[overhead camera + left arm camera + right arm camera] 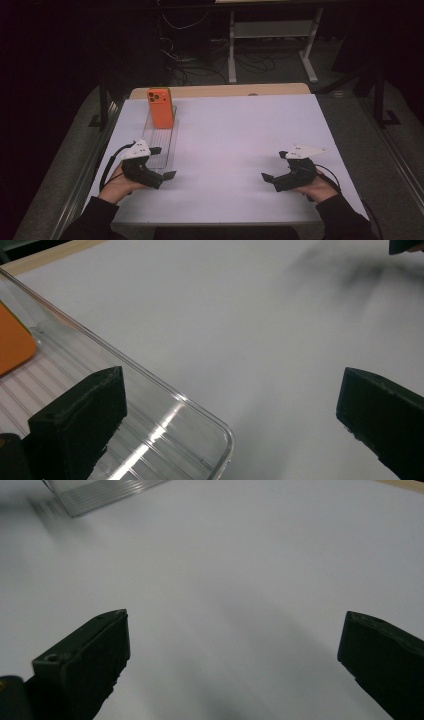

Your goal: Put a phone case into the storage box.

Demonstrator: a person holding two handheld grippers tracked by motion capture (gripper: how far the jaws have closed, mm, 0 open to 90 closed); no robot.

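You hold two grippers low over a white table (240,130). Your left gripper (162,164), jaws spread wide and holding nothing, sits at the near end of a clear ribbed tray (161,142) at about ten o'clock on the table, one jaw over its corner. An orange phone (160,107) stands at the tray's far end, at eleven o'clock. Your right gripper (274,166), also released, hovers at four o'clock over bare table. This looks like the approach; next, you likely reach forward to the phone.
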